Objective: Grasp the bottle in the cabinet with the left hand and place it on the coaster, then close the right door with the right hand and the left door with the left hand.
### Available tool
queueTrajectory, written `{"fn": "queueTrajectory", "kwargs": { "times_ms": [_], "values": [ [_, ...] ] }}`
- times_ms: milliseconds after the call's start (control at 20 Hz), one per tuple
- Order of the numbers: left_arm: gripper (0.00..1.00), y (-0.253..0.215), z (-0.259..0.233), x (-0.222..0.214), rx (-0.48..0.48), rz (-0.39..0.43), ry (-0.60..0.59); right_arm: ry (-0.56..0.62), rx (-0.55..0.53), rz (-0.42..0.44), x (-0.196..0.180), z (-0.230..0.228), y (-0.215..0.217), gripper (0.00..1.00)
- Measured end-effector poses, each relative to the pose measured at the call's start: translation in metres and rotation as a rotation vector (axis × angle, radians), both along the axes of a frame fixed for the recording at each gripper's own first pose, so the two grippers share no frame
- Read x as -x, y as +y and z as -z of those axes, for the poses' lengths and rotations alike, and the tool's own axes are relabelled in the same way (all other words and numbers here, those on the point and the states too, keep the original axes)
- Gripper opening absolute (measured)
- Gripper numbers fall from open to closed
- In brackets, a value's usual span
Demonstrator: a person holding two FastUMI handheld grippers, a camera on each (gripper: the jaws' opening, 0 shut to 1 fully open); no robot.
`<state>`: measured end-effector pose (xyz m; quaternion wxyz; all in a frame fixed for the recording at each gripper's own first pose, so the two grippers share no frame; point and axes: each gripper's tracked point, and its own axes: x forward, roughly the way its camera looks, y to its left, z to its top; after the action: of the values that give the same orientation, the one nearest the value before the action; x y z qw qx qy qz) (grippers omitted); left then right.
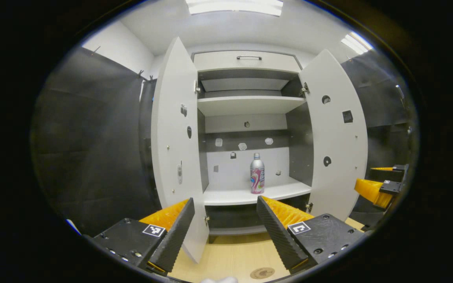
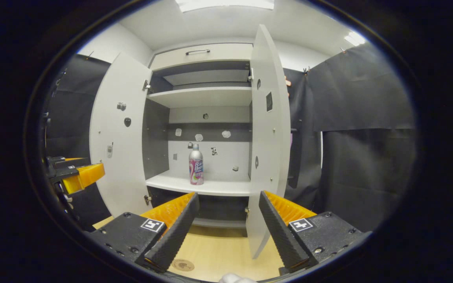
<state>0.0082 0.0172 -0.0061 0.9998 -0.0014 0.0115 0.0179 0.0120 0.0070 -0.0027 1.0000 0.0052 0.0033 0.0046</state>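
Left claw (image 1: pixel 224 224): released, fingers spread wide, held in front of the open cabinet (image 1: pixel 246 106) and well apart from the bottle (image 1: pixel 257 173); nothing was between the fingers.
Right claw (image 2: pixel 228 220): released, fingers spread wide, held before the cabinet (image 2: pixel 205 96) near the lower edge of the right door (image 2: pixel 267 149); it also showed at the right margin of the left gripper view (image 1: pixel 376 188).
Bottle position: upright on the lower shelf (image 1: pixel 250 194), toward the right half of that shelf, apart from the back wall fittings; in the right gripper view the bottle (image 2: pixel 196 165) stood on the same shelf (image 2: pixel 199 185).
Coaster position: flat on the wooden worktop (image 1: pixel 230 255) in front of the cabinet, below the claws; coaster (image 1: pixel 262 272) bare.
Risk, doors: both stood swung outward; a wide approach by the left claw could strike the left door (image 1: pixel 175 149) and swing it into the reach path.
Risk, bottle: tall and narrow, judged easy to topple; an off-centre closure or a push from one finger could knock it over on the shelf.
Risk, placement: the coaster was small and close to the worktop's front; a low release or a tilted base could leave the bottle off it.
Count, cabinet: one.
Count, doors: two, both open.
Count, claws: two.
Count, bottle: one.
Count, coaster: one.
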Motion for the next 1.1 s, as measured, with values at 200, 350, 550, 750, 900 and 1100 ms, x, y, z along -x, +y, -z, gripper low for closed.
{"fn": "queueTrajectory", "kwargs": {
  "times_ms": [200,350,550,750,900,1100],
  "values": [
    [0.98,-0.002,0.001,-0.029,-0.020,0.008,0.004,0.007,0.000,0.002,-0.008,0.000,-0.003,1.00],
    [0.97,-0.008,-0.003,-0.066,-0.037,0.024,-0.005,0.003,-0.004,0.011,-0.014,-0.006,-0.007,1.00],
    [0.97,-0.024,-0.009,-0.130,-0.043,0.068,-0.016,0.012,-0.006,0.022,-0.019,-0.015,-0.009,1.00],
    [0.98,-0.050,-0.017,-0.205,-0.025,0.117,-0.029,0.015,0.009,0.027,-0.019,-0.021,-0.006,1.00],
    [0.97,-0.070,-0.019,-0.263,-0.013,0.136,-0.037,0.025,0.017,0.026,-0.019,-0.022,-0.002,1.00],
    [0.97,-0.093,-0.011,-0.321,-0.003,0.138,-0.030,0.061,0.043,0.026,-0.014,-0.018,-0.003,1.00]
  ]
}}
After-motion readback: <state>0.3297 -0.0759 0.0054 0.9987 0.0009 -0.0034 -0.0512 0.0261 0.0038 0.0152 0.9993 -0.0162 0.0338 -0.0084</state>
